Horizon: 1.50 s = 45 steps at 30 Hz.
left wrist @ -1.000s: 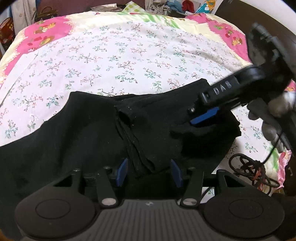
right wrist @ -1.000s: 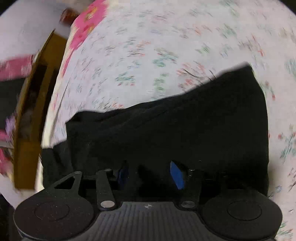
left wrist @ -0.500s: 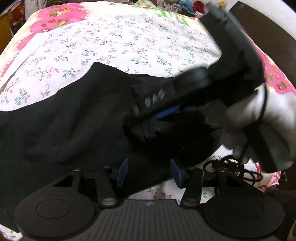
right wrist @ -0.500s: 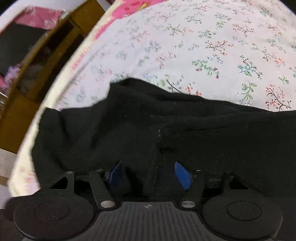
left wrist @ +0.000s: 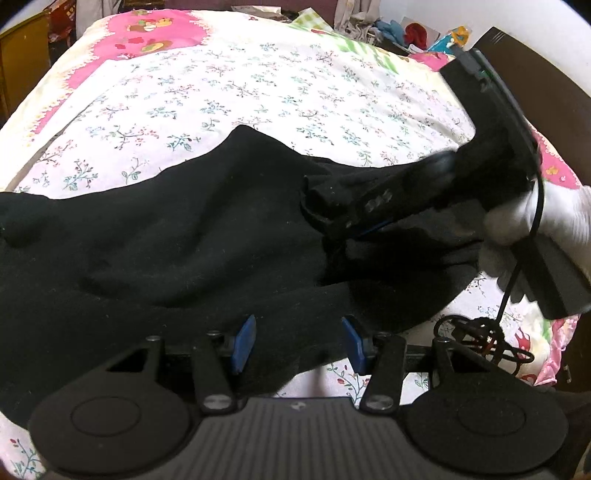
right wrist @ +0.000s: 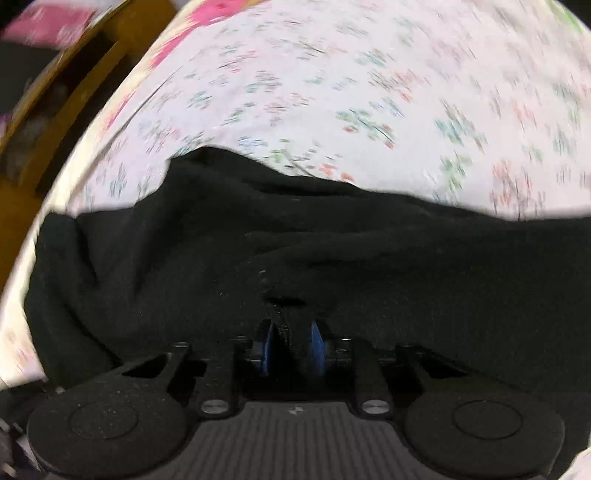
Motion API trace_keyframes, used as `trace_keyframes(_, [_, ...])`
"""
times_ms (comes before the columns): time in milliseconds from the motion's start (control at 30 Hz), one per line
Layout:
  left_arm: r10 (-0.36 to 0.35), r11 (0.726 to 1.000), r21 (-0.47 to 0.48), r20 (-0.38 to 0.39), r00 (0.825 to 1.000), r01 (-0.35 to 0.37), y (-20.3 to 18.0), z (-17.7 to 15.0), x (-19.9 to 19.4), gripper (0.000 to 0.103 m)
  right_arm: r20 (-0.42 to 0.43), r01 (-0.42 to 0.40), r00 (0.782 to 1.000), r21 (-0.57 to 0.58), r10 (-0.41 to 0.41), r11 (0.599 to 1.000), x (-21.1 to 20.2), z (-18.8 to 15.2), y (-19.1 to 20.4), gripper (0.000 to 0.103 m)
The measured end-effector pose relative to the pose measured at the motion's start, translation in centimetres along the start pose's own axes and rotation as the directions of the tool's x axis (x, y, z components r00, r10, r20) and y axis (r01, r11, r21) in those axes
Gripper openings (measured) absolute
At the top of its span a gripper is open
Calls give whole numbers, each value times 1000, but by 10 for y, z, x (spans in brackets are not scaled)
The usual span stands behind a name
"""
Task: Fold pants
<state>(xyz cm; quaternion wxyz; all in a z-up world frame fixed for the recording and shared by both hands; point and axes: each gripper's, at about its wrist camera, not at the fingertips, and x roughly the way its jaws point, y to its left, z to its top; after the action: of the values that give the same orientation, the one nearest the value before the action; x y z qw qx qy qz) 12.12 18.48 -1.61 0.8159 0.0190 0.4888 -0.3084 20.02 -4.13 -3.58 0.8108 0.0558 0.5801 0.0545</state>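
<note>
Black pants (left wrist: 184, 236) lie crumpled across a floral bedsheet (left wrist: 258, 88). My left gripper (left wrist: 299, 343) hangs open over their near edge, with the cloth lying under and between its blue pads (left wrist: 243, 341), which do not press on it. In the left wrist view my right gripper (left wrist: 332, 221), held by a white-gloved hand (left wrist: 535, 221), points down into the middle of the pants. Seen from its own camera, my right gripper (right wrist: 291, 347) is closing its jaws, and a raised ridge of the pants (right wrist: 284, 314) is pinched between its pads (right wrist: 317, 345).
A tangle of black cable (left wrist: 476, 339) lies on the sheet by the bed's right edge. A wooden cabinet (right wrist: 44, 110) stands beside the bed. Clothes and clutter (left wrist: 388, 29) pile up past the far end. Dark furniture (left wrist: 535, 74) is at the right.
The right gripper swept left across the pants and its jaws narrowed onto a fold. The left gripper drifted along the near edge of the pants, its opening unchanged.
</note>
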Motion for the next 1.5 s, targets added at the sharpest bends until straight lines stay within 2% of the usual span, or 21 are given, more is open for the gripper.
trace_keyframes(33, [-2,1000,-1,6,1000,2,2,-2,-1,58,7,18,1000,-23,-18,1000,1,-1,6,31])
trace_keyframes(133, [-8,1000,-13,24,1000,9,3,-5,-4,58,9,59,998,-54,-59,997,10,-5,19,38])
trace_keyframes(167, [-10,1000,-15,27,1000,11,5,-5,-4,58,6,60,998,-25,-59,998,10,-4,21,40])
trace_keyframes(233, [-16,1000,-19,30,999,16,7,-9,-5,58,0,35,999,30,-35,999,9,-2,22,52])
trace_keyframes(300, [-20,1000,-21,25,999,21,10,-8,-4,58,-7,49,999,-1,-49,999,12,0,30,55])
trace_keyframes(367, [-18,1000,-14,25,1000,18,10,-7,-6,58,-12,73,997,-11,-73,997,16,-3,25,44])
trace_keyframes(400, [-18,1000,-11,29,999,18,11,-6,-9,58,-10,85,996,-25,-86,996,17,-3,26,34])
trace_keyframes(500, [-18,1000,-22,37,999,19,15,-3,-14,58,-32,78,996,-63,-80,995,13,-5,21,27])
trace_keyframes(600, [-16,1000,-25,37,999,17,16,-2,-13,58,-59,57,996,-41,-60,998,9,-2,10,21])
trace_keyframes(667, [-20,1000,-13,41,999,20,16,-1,-15,59,-76,38,996,-45,-41,998,7,1,10,12])
trace_keyframes(700, [-23,1000,-10,45,999,24,15,0,-16,59,-88,16,996,-35,-19,999,6,3,9,0])
trace_keyframes(933, [-25,1000,-16,52,998,26,22,1,-14,59,-104,-56,993,27,59,998,3,8,2,1])
trace_keyframes(1033, [-25,999,-31,48,999,27,24,-2,-15,59,-98,-127,986,84,135,988,-10,4,-8,0])
trace_keyframes(1100, [-19,999,-36,41,999,20,25,-3,-13,59,-101,-215,969,112,226,970,-14,7,0,0])
trace_keyframes(1200, [-12,999,-40,43,999,13,26,-2,-15,59,-73,-219,973,13,219,976,-18,9,25,0])
trace_keyframes(1267, [-13,999,-47,52,999,15,27,-1,-17,59,-43,-172,984,-29,170,985,-25,8,27,0])
trace_keyframes(1300, [-14,999,-52,55,998,17,28,-1,-17,59,-34,-119,993,-58,117,991,-26,6,28,0])
trace_keyframes(1367, [-19,998,-58,57,998,23,29,0,-15,59,16,32,999,-100,-31,994,-29,-3,26,17])
trace_keyframes(1400, [-21,998,-57,58,998,24,29,0,-13,59,27,78,997,-96,-75,992,-29,-7,24,37])
trace_keyframes(1433, [-21,998,-54,55,998,24,29,1,-12,59,40,90,995,-88,-87,992,-26,-12,23,50])
trace_keyframes(1500, [-22,998,-53,54,998,25,30,1,-11,59,39,97,995,-102,-93,990,-21,-21,26,56])
